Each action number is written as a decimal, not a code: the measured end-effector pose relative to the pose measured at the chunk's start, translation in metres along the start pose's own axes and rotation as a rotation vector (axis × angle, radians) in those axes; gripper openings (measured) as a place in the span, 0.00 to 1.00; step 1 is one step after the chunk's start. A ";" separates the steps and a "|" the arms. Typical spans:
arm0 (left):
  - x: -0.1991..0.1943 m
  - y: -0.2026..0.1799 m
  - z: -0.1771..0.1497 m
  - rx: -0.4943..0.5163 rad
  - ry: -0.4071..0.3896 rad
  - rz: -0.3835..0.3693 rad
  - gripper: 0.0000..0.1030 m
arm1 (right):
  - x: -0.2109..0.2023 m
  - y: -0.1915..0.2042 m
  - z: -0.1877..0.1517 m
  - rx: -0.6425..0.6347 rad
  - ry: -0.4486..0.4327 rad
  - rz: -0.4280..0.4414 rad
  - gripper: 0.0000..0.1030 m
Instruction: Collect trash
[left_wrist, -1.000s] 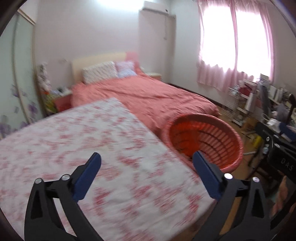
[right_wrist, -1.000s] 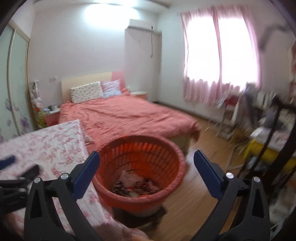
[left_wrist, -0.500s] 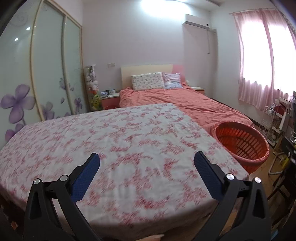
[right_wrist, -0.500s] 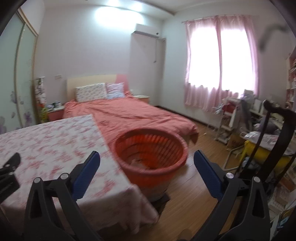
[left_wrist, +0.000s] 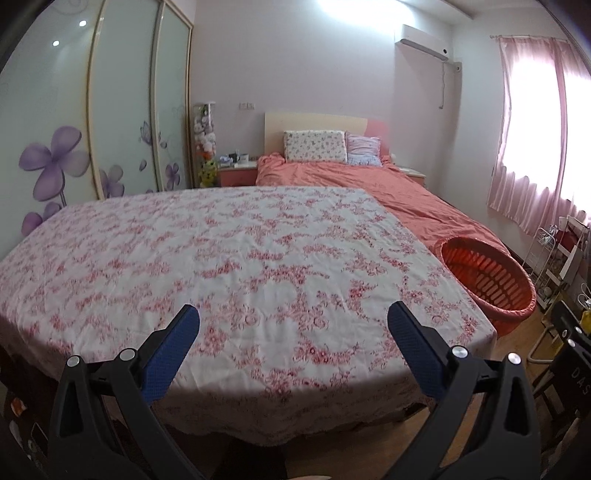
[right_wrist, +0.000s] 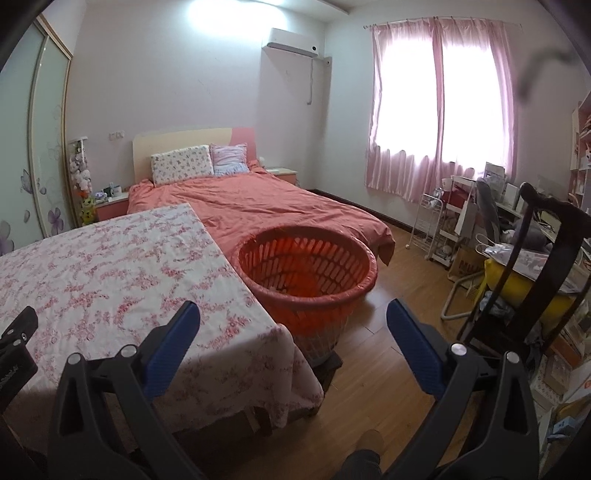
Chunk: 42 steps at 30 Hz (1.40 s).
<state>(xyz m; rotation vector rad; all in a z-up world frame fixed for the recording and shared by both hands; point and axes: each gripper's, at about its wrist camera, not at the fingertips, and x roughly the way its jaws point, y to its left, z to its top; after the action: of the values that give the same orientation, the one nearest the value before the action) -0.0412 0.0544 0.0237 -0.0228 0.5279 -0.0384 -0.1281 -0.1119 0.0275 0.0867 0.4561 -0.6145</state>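
An orange slatted basket (right_wrist: 306, 273) stands on the floor at the right side of a table covered with a red-flowered cloth (left_wrist: 229, 258). It also shows in the left wrist view (left_wrist: 487, 277). No trash shows on the cloth. My left gripper (left_wrist: 293, 325) is open and empty, held back from the table's near edge. My right gripper (right_wrist: 293, 325) is open and empty, back from the basket and the table corner (right_wrist: 280, 332). The basket's contents are hidden from here.
A bed with a coral cover (right_wrist: 266, 203) lies behind the table. A dark chair (right_wrist: 546, 258), a white wire rack (right_wrist: 432, 229) and a cluttered desk stand at the right. A wardrobe with flowered doors (left_wrist: 92, 129) fills the left wall. Wooden floor (right_wrist: 399, 295) lies right of the basket.
Both grippers have pulled back and up from the table and basket. The left view has swung left, so the whole cloth shows. The basket now looks farther away in both views.
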 end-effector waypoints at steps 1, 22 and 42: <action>0.000 0.000 -0.001 -0.003 0.005 -0.002 0.98 | 0.000 0.000 -0.001 -0.002 0.003 -0.005 0.96; 0.002 -0.008 -0.003 -0.008 0.037 0.024 0.98 | 0.019 0.002 -0.005 -0.026 0.051 -0.022 0.96; 0.010 -0.008 0.000 -0.019 0.056 0.041 0.98 | 0.036 0.007 -0.003 -0.031 0.084 -0.005 0.96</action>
<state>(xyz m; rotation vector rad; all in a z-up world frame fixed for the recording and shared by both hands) -0.0331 0.0455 0.0194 -0.0301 0.5844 0.0059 -0.0993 -0.1253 0.0089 0.0824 0.5475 -0.6102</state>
